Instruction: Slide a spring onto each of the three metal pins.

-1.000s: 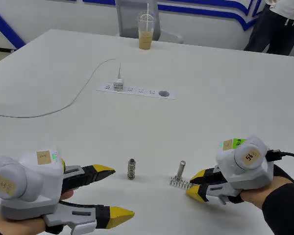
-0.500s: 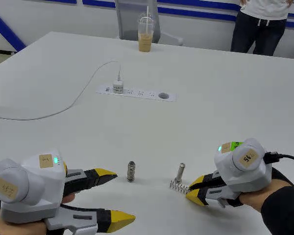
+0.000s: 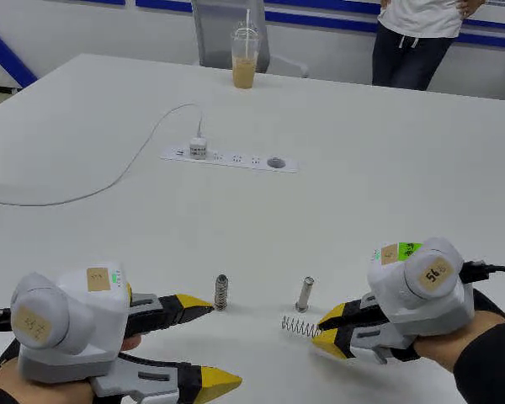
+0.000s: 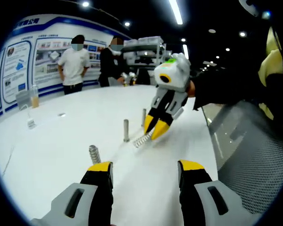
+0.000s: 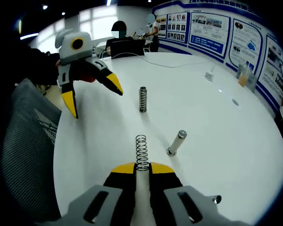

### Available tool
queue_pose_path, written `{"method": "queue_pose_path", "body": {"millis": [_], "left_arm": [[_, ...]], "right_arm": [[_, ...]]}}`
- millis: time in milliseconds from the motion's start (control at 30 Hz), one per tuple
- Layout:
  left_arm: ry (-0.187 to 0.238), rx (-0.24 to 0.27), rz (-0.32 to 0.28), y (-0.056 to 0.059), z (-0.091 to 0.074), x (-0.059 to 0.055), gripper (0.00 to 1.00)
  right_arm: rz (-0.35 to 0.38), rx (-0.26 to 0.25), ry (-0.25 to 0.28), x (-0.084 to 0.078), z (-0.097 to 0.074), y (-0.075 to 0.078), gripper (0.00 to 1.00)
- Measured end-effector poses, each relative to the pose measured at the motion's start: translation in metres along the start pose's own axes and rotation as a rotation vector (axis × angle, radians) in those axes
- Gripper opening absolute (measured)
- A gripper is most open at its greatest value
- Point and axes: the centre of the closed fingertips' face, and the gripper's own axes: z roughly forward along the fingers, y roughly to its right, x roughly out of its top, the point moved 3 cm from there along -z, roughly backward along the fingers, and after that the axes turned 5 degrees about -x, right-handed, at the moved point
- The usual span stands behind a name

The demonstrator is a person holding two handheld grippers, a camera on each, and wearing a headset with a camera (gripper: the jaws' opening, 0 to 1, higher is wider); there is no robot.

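Note:
My right gripper (image 3: 322, 330) is shut on one end of a loose spring (image 3: 296, 325), which sticks out to the left just in front of a bare upright metal pin (image 3: 305, 294). In the right gripper view the spring (image 5: 141, 149) runs forward from my closed jaws (image 5: 142, 168), with the bare pin (image 5: 176, 142) to its right. A second pin (image 3: 221, 291) wears a spring. My left gripper (image 3: 215, 345) stands open near it, holding nothing. The left gripper view shows its open jaws (image 4: 145, 166), the sprung pin (image 4: 94, 154), the bare pin (image 4: 126, 130) and a further pin (image 4: 144, 117) behind the right gripper (image 4: 157, 128).
A white power strip (image 3: 227, 156) with a plug and a cable trailing left lies mid-table. A plastic cup (image 3: 244, 59) with a straw stands at the far edge. A person (image 3: 417, 34) stands beyond the table. An office chair's mesh (image 5: 26, 155) is close by.
The right gripper has drawn the spring a little away from the foot of the bare pin. The left gripper has edged toward the sprung pin. The person behind has walked left.

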Motion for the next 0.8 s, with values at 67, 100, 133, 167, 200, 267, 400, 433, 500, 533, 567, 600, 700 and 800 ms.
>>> {"method": "queue_pose_path", "body": {"millis": [67,100,133,167,200,267,400,433,500,533,567,600,700,800], "left_arm": [[-0.001,-0.006,0.006,0.0,0.002,0.001,0.56],[0.0,-0.01,0.009,0.001,0.003,0.002,0.56],[0.0,-0.013,0.012,0.001,0.003,0.002,0.55],[-0.001,-0.017,0.018,0.002,0.005,0.003,0.55],[-0.002,-0.02,0.022,0.002,0.005,0.003,0.54],[-0.003,-0.026,0.029,0.003,0.007,0.004,0.54],[-0.007,-0.036,0.044,0.004,0.009,0.006,0.52],[-0.007,-0.04,0.05,0.005,0.01,0.007,0.51],[-0.007,-0.044,0.059,0.007,0.011,0.008,0.5],[-0.008,-0.047,0.065,0.007,0.012,0.008,0.49],[-0.009,-0.049,0.071,0.008,0.013,0.009,0.49],[-0.009,-0.053,0.079,0.008,0.013,0.009,0.48],[-0.007,-0.062,0.1,0.009,0.014,0.011,0.43],[-0.007,-0.073,0.119,0.011,0.016,0.012,0.38]], "right_arm": [[-0.009,0.009,0.004,0.003,-0.002,-0.004,0.11],[-0.017,0.02,0.01,0.006,-0.004,-0.007,0.11],[-0.021,0.027,0.013,0.008,-0.005,-0.009,0.11],[-0.031,0.036,0.016,0.011,-0.006,-0.013,0.11],[-0.04,0.041,0.018,0.013,-0.007,-0.015,0.11],[-0.058,0.054,0.023,0.018,-0.009,-0.02,0.11],[-0.086,0.072,0.032,0.027,-0.012,-0.027,0.11],[-0.095,0.078,0.034,0.03,-0.012,-0.029,0.11],[-0.108,0.087,0.037,0.034,-0.013,-0.032,0.11],[-0.114,0.094,0.036,0.036,-0.014,-0.034,0.11],[-0.12,0.099,0.036,0.037,-0.014,-0.035,0.11],[-0.129,0.101,0.037,0.039,-0.014,-0.037,0.11],[-0.144,0.112,0.039,0.043,-0.015,-0.04,0.11],[-0.159,0.122,0.04,0.045,-0.016,-0.043,0.11]]}}
